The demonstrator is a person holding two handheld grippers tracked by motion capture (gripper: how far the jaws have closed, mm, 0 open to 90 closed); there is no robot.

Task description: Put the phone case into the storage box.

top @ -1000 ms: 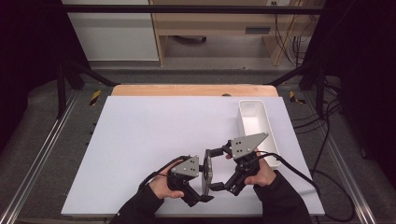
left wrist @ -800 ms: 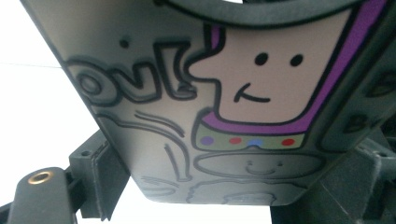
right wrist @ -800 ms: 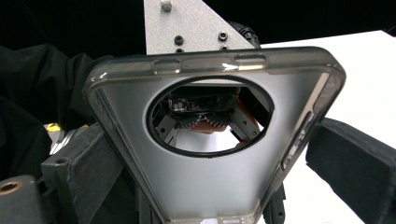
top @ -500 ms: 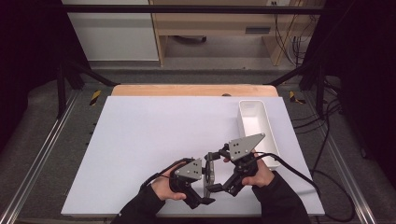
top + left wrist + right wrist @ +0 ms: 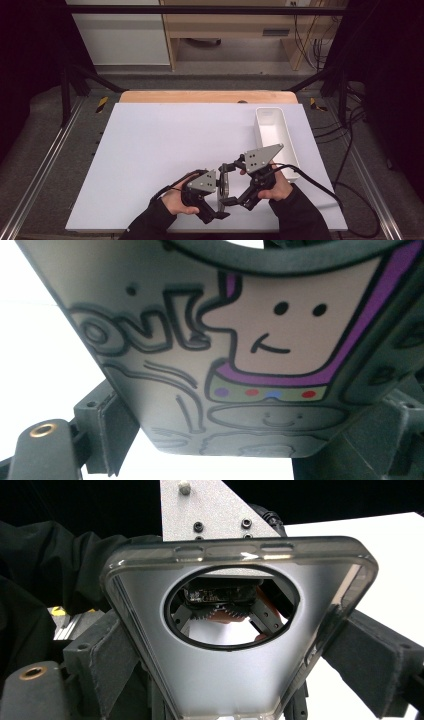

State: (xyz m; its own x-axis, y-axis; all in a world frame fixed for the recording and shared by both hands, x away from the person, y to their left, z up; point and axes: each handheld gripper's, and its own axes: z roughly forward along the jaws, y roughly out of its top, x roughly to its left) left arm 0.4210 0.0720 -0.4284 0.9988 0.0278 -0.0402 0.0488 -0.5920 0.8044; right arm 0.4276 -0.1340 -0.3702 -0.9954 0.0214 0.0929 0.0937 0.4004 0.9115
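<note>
Both grippers [image 5: 220, 202] [image 5: 226, 184] slid nearer w/ 1 phone case [image 5: 223, 186] (clamped).

From above, we see the white table [image 5: 150, 165] evenly lit by overhead light, with dark surroundings and only faint, soft shadows under the hands. In the left gripper view, we find the background blown out to pure white, while the phone case [image 5: 210, 365] sits very close, slightly soft, and its edges stretch with lens distortion. In the right gripper view, glare streaks the case's translucent rim against a black backdrop.
</note>
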